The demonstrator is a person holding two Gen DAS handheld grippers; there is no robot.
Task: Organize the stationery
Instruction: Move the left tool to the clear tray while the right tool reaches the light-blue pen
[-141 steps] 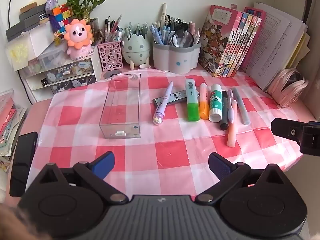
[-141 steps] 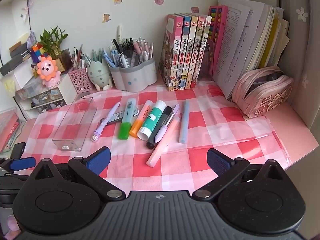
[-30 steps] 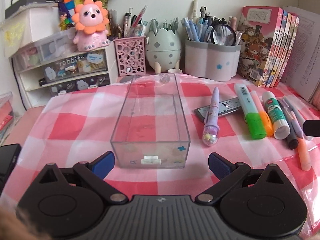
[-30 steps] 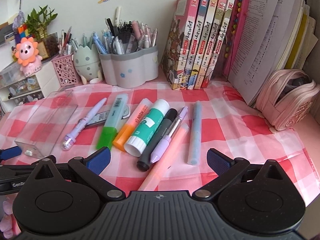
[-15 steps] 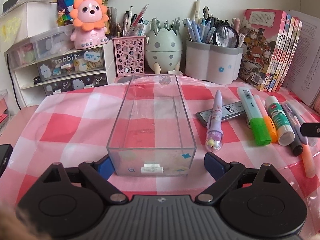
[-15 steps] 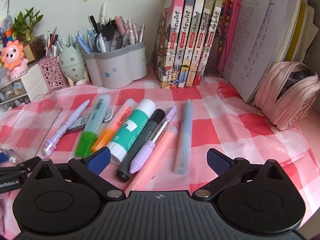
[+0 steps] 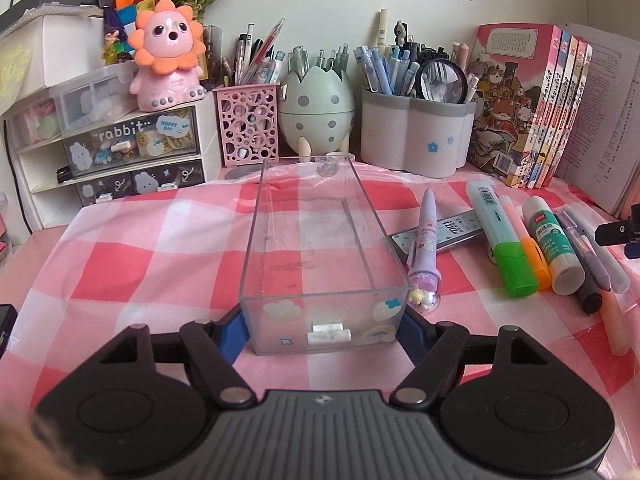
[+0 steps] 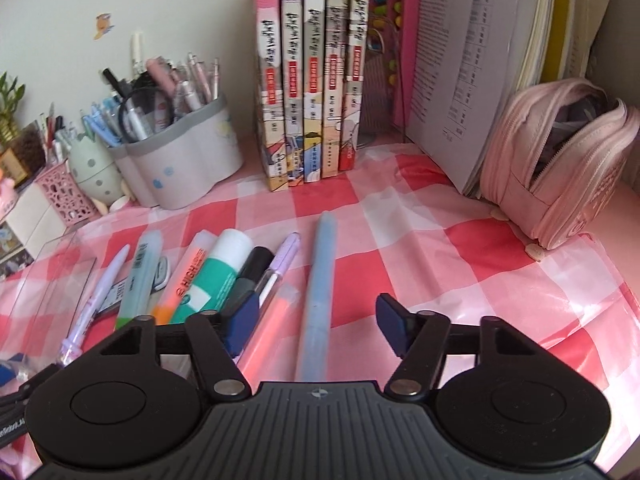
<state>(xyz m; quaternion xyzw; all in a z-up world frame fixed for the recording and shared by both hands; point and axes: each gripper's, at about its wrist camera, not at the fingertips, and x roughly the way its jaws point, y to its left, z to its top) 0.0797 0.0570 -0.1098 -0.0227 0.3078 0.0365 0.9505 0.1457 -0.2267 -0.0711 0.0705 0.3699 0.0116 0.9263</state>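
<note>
Nearest in the left wrist view, the left tongs [image 7: 324, 330] sit at the close end of a clear plastic box [image 7: 320, 248], one blue fingertip against each short-end corner, clamped on the box. The box lies lengthwise on the red-and-white checked cloth covering the tabletop [image 7: 132, 264], open side up and running away from the camera. Just beside its right wall lies a lilac pen [image 7: 425, 252] with a charm-filled cap, resting across a flat lead refill case [image 7: 444, 229]. Further right is a row of stationery lying side by side: a green highlighter [image 7: 502, 240], an orange highlighter [image 7: 524, 244], a glue stick [image 7: 554, 246] and a black marker [image 7: 584, 272]. In the right wrist view, the right tongs [image 8: 316, 322] are spread apart, low over the cloth, with a pale blue pen [image 8: 320, 292] lying between the fingertips; the left fingertip sits over a peach pen [image 8: 268, 328], and I cannot tell if either fingertip touches anything. Behind the row, against the wall, stand a grey flower-shaped pen pot [image 7: 416, 140], an egg-shaped holder [image 7: 318, 110], a pink perforated cup [image 7: 246, 124] and a small drawer unit [image 7: 120, 152] topped by a pink lion toy [image 7: 168, 54]. A line of books [image 8: 312, 80] stands upright at the back right, with a pink pencil pouch [image 8: 560, 168] near them.
</note>
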